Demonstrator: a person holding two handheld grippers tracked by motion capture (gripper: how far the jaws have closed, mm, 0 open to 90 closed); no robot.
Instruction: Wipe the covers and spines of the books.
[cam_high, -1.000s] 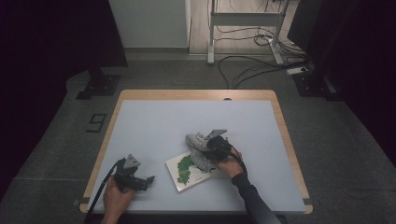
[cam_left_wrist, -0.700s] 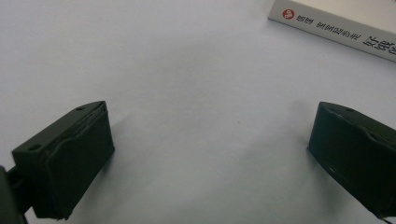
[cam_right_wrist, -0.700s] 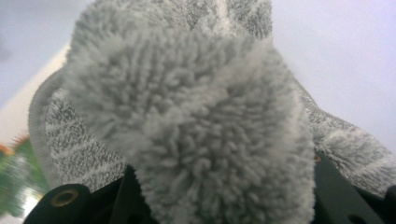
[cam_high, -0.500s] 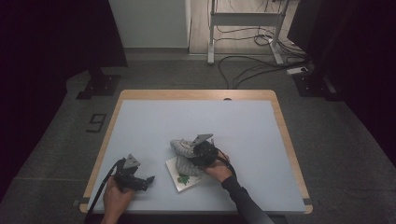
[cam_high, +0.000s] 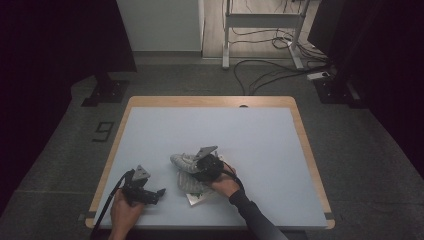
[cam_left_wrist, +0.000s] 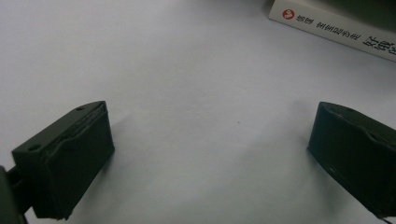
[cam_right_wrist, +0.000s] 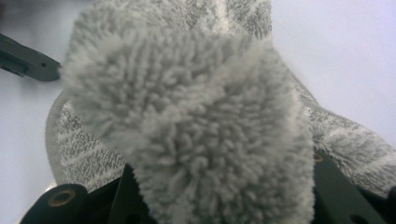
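A grey fluffy cloth (cam_high: 181, 162) hangs bunched from my right gripper (cam_high: 199, 169), which is shut on it just above the table. In the right gripper view the cloth (cam_right_wrist: 196, 116) bulges between the two black jaws of the right gripper (cam_right_wrist: 224, 186) and hides their tips. Under the cloth a thin book (cam_high: 198, 194) with a green and white cover lies flat, mostly covered. My left gripper (cam_high: 158, 192) rests on the table near the front left, pointing toward the book. In the left gripper view the left gripper (cam_left_wrist: 210, 114) stands open with nothing between its jaws, and the book's spine (cam_left_wrist: 327, 23) shows at top right.
The pale blue table top (cam_high: 250, 135) has a wooden rim. Past the far edge, cables (cam_high: 270, 70) and a metal stand's legs (cam_high: 260, 20) are on the floor. A black bar (cam_right_wrist: 28, 60) crosses the left edge of the right gripper view.
My right gripper has carried the cloth leftward, from beside the book to over it. The left gripper has stayed where it was.
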